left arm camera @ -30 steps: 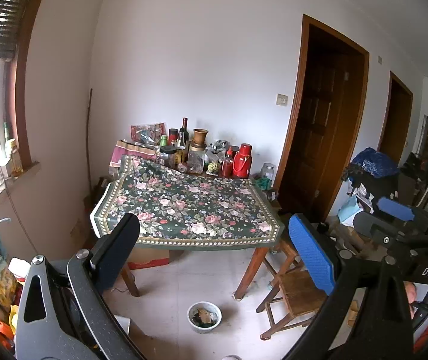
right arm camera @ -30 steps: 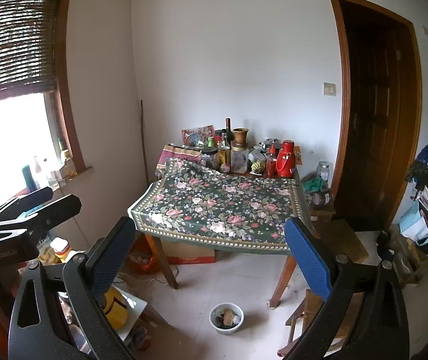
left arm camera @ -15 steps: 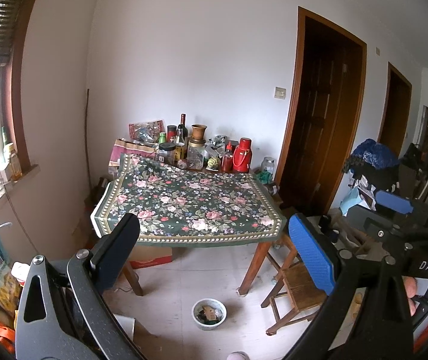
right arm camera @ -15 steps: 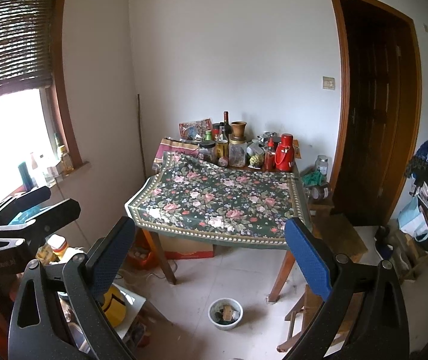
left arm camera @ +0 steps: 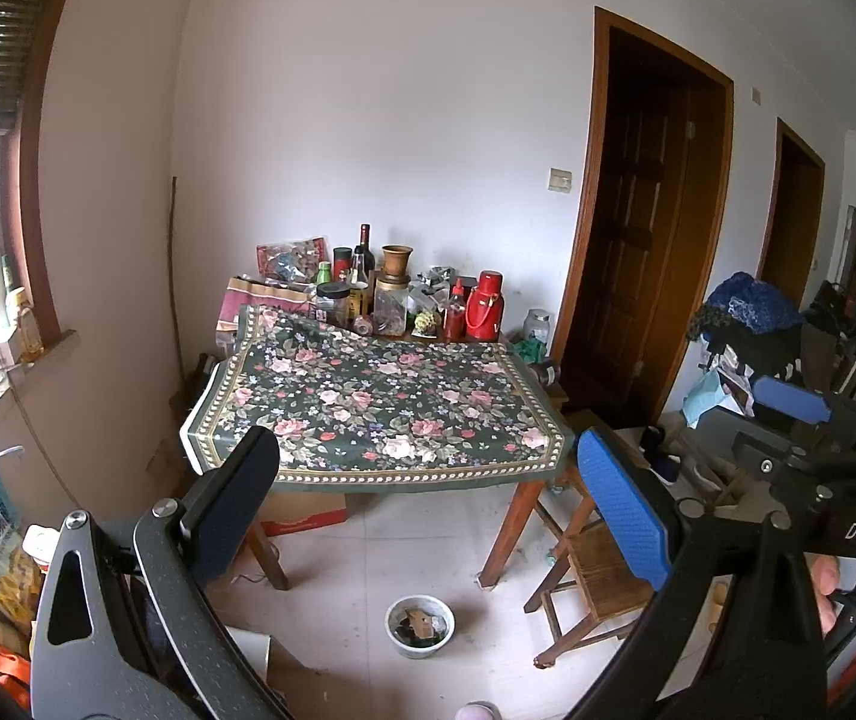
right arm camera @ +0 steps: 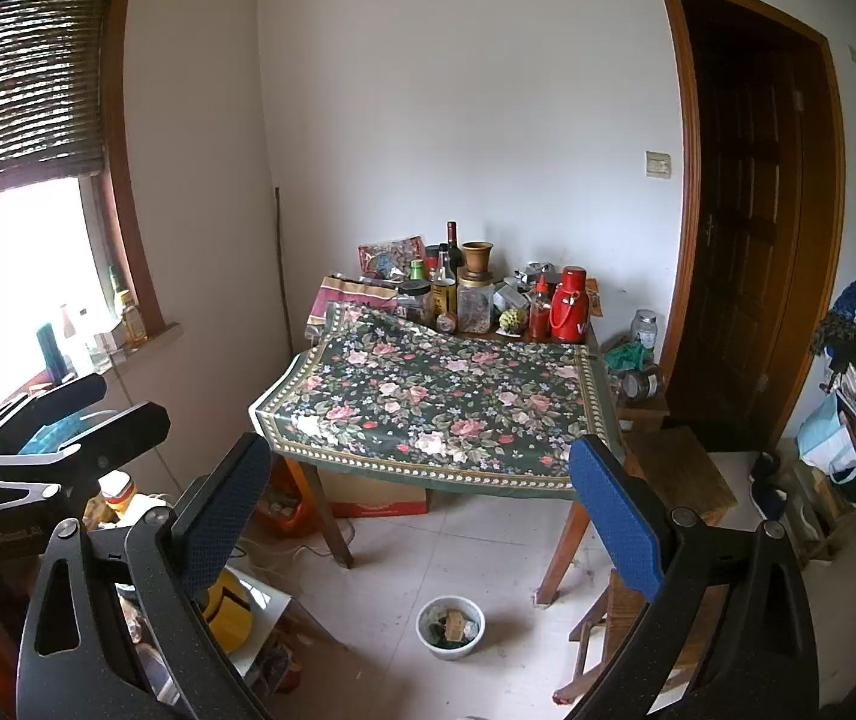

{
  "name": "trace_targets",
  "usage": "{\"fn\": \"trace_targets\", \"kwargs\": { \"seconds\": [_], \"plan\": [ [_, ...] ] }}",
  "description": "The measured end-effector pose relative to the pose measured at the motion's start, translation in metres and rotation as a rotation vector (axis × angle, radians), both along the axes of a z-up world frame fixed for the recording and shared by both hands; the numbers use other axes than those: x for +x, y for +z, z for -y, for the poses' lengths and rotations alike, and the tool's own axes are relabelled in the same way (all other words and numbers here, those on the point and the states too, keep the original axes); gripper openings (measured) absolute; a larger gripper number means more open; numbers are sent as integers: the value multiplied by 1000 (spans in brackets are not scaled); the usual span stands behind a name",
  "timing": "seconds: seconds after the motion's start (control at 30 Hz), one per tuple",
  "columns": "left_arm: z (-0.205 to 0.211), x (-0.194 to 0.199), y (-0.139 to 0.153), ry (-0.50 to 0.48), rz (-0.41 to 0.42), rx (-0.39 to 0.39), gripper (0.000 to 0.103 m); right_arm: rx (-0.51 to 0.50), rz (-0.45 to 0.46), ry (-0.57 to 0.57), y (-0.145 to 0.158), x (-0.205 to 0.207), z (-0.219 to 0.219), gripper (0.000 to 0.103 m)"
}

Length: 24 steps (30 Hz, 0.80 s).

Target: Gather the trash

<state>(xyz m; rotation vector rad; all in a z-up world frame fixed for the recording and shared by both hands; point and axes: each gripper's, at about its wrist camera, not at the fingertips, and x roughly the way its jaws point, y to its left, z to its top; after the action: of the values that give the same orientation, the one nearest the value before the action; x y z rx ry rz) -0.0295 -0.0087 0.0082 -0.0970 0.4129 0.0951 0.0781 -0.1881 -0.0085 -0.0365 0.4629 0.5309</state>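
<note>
Trash, as far as I can judge it, sits in the white bowl (left arm camera: 420,626) on the floor tiles, just in front of the table's near right leg; scraps of something brown and dark lie inside it, too small for me to name. Whether that bowl is where rubbish gets gathered or is itself what needs picking up, I cannot tell from how it lies

Biggest thing ahead is the table (left arm camera: 284,483), draped in a dark floral cloth (left arm camera: 380,402) whose middle and front are bare, probably kept free as a working surface. Everything stored on it is pushed to the back edge against the wall: a red thermos (left arm camera: 484,306), a brown vase (left arm camera: 396,261) on a jar, a dark wine bottle (left arm camera: 365,246) and smaller jars, out of the way of elbows. A cardboard box (left arm camera: 308,510) is tucked under the table, and a low wooden stool (left arm camera: 598,576) stands at its right corner, near the bowl

I hold both claws well back from all of this, aimed at the room, which suits looking rather than reaching. My left gripper (left arm camera: 428,501) is spread wide with nothing between its pads, and my right gripper (right arm camera: 422,501) is likewise wide and empty, so either could close on something light
</note>
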Motion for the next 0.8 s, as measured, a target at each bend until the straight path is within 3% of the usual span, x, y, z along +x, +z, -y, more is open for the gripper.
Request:
{"fn": "trace_targets", "kwargs": {
  "seconds": [0.8],
  "plan": [
    [-3, 3, -1, -37, -5, 3, 101, -6, -11, -17, -1, 3, -1, 99]
  ]
}}
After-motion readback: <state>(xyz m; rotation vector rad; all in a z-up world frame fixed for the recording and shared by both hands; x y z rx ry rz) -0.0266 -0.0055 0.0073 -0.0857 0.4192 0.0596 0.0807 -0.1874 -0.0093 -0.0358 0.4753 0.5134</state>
